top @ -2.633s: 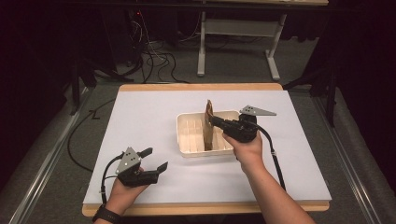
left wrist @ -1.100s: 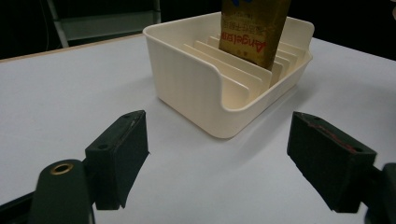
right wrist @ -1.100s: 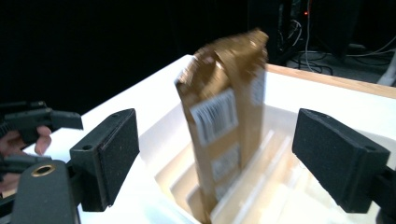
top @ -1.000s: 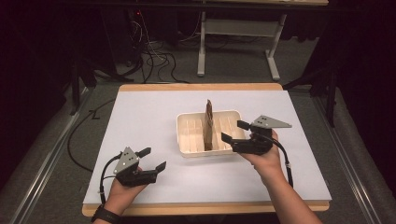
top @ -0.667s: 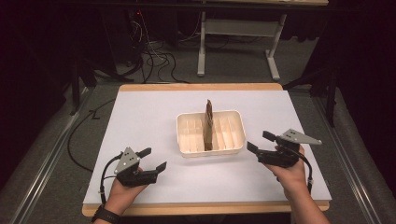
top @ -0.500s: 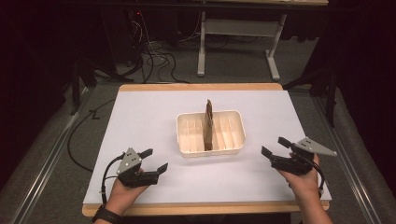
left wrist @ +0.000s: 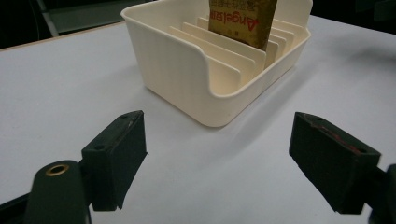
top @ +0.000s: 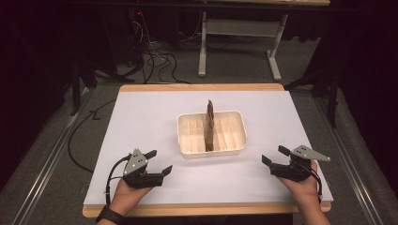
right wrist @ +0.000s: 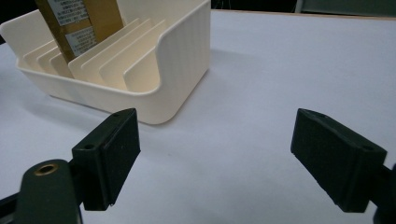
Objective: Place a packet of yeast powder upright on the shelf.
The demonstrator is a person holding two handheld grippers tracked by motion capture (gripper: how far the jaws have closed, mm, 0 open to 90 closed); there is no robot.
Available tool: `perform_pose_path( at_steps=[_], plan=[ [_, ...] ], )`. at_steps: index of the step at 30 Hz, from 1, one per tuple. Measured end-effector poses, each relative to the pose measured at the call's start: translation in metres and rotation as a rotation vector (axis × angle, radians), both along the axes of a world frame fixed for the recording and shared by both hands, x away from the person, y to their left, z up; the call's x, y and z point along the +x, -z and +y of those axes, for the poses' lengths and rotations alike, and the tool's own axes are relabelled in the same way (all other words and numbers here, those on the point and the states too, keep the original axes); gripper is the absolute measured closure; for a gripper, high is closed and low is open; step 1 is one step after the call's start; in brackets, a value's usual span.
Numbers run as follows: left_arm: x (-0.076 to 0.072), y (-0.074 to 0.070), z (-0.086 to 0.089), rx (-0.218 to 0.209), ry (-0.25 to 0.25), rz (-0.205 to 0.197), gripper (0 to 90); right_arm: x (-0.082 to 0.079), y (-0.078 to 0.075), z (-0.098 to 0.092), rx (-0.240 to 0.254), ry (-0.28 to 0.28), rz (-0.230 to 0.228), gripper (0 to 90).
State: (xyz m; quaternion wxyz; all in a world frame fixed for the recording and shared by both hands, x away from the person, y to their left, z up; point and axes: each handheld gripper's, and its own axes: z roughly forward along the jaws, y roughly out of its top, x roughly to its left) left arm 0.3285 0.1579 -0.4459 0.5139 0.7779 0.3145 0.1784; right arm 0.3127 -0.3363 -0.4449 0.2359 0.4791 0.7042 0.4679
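Currently:
- Cream plastic slotted tray [top: 234, 140]: mid white-covered worktop [top: 141, 122], between both tongs.
- Brown flat paper packet [top: 210, 123]: upright in a middle slot of the tray.
- Left tongs [top: 158, 162]: near edge, spread wide, empty.
- Right tongs [top: 274, 155]: near edge, spread wide, empty.

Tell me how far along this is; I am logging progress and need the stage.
Done, by the look of it: the brown packet stands upright in a middle slot of the cream divider tray. In hand: nothing; the left gripper and right gripper rest open near the table's front edge, apart from the tray. Left: no other loose item is on the table.
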Motion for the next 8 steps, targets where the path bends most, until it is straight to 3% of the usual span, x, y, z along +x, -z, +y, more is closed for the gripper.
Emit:
perform_pose_path(
  at_steps=[8],
  plan=[
    [0.0000, -0.0009, 0.0004, -0.005, -0.004, -0.007, 16.9, -0.0001, 0.0017, -0.0045, 0.006, 0.018, 0.005, 16.0]
  ],
)
